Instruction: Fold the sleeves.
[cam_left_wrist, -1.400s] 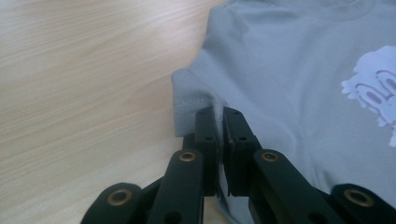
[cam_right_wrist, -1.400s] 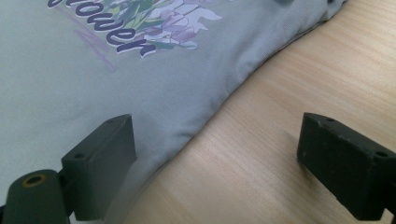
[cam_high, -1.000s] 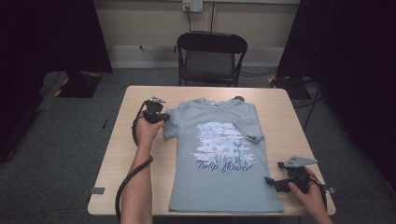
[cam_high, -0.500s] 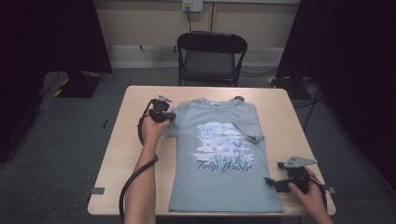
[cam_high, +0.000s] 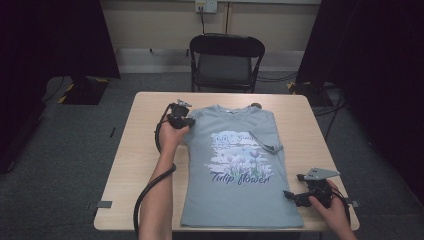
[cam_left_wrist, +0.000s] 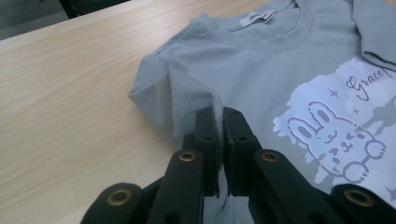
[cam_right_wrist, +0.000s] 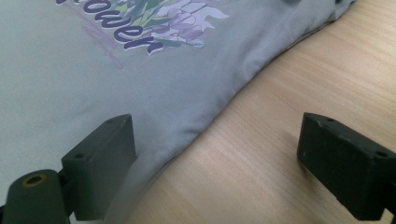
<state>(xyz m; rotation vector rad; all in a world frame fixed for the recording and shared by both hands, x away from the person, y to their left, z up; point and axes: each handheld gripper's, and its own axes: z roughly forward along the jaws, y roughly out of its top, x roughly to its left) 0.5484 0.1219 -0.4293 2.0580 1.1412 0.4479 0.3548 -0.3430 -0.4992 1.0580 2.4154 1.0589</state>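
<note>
A grey-blue T-shirt with a "Tulip flower" print lies flat on the wooden table, collar toward the far edge. My left gripper is at the shirt's left shoulder, shut on the hem of the left sleeve, which is lifted and folded inward; in the left gripper view the left gripper pinches the fabric between its pads. The right sleeve lies folded across the chest. My right gripper rests low by the shirt's lower right edge; the right gripper stands open, one jaw over the shirt, the other over bare wood.
A black folding chair stands behind the far edge of the table. Bare wood runs along both sides of the shirt. Cables trail from both grippers toward the near edge.
My left hand has carried the pinched sleeve to the right and slightly farther away, drawing it in over the shoulder. The right gripper has stayed put.
</note>
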